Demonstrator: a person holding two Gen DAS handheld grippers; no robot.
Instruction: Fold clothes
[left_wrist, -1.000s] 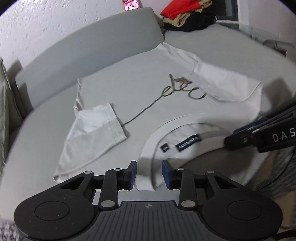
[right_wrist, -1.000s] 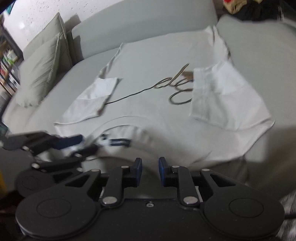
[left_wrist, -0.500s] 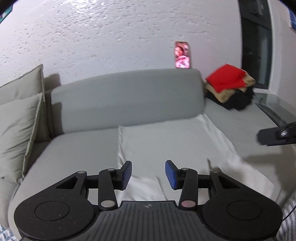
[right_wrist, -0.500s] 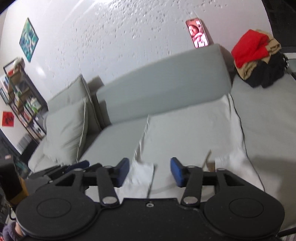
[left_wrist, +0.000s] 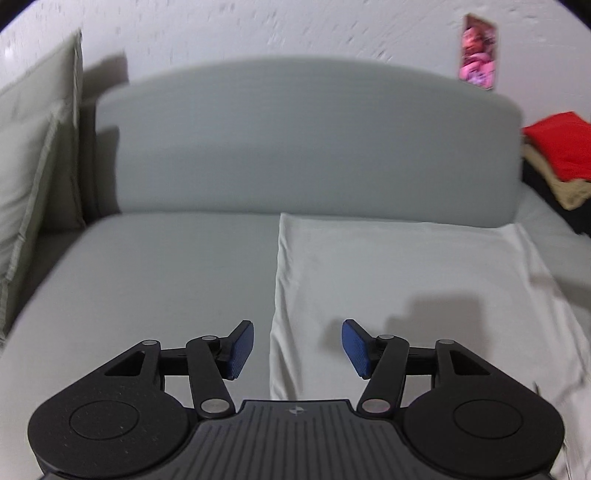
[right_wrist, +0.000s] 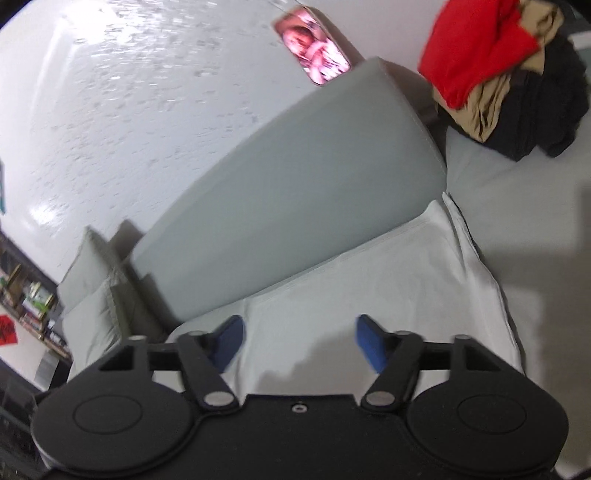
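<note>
**foldfan:** So where's the fold at? Nearest thing in both views is the tools. The left gripper (left_wrist: 297, 349) has its blue pads apart with nothing between them, and its jaws have just been opening. The right gripper (right_wrist: 297, 345) is spread too, nothing pinched, though its jaws have just eased in a touch. Both let go, basically.

**sofa_lurker:** Yeah, released. Right under and beyond them the white shirt (left_wrist: 406, 280) lies flat on the sofa seat (left_wrist: 166, 277), far edge up against the backrest (left_wrist: 306, 147). It reads as a plain rectangle now: no sleeves or collar showing, straight left edge, a few soft wrinkles near the bottom. I'd guess the fold-over is done and what's left is maybe one more halving, plus that pile.

**foldfan:** The pile (right_wrist: 495, 74) at the far right? Red on top, tan under it, black at the bottom, all crumpled. Looks unfolded to me.

**sofa_lurker:** Agreed. Shirt's thin, matte cotton-looking stuff; sofa's smooth grey fabric, rounded backrest. Cushions (left_wrist: 33, 166) at left, bumpy white wall (left_wrist: 258, 29) behind, small pink picture (left_wrist: 477, 51) on it.
</note>
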